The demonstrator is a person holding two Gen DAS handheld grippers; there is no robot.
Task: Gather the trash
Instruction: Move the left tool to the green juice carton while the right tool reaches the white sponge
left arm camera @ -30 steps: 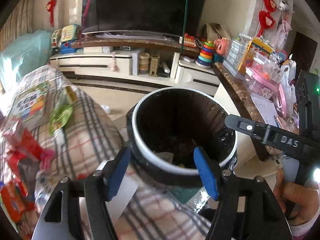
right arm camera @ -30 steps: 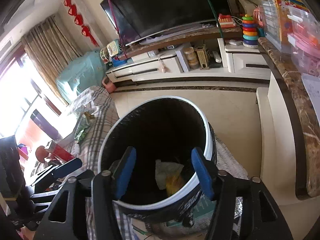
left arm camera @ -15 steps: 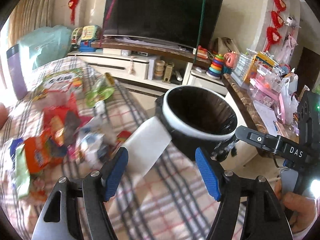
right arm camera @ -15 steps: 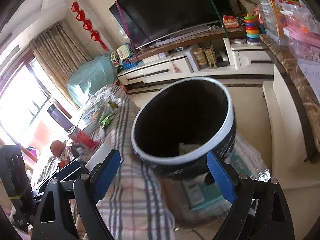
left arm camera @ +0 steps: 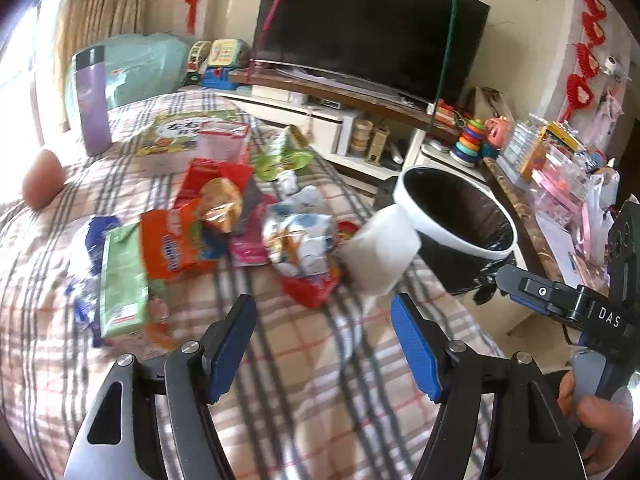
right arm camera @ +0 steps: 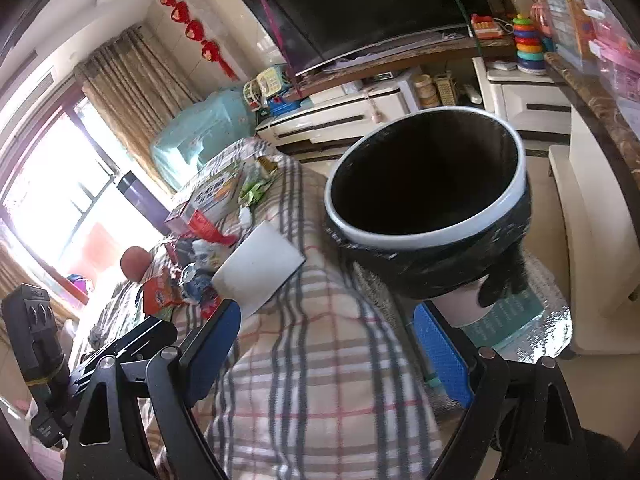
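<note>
Both the left gripper (left arm camera: 320, 344) and right gripper (right arm camera: 340, 344) hang spread wide and empty above the plaid cloth (left arm camera: 320, 380), where blurred, seemingly snack wrappers (left arm camera: 224, 236) lie beside the black-lined bin (right arm camera: 432, 200).

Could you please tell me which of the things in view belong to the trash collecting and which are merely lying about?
Part of the job:
- bin
- orange snack bag
- silver wrapper
- green wrapper
- white paper cup
- left gripper, open
- right gripper, open

Just lying about:
- purple flask
- television
- ring-stacking toy
</note>
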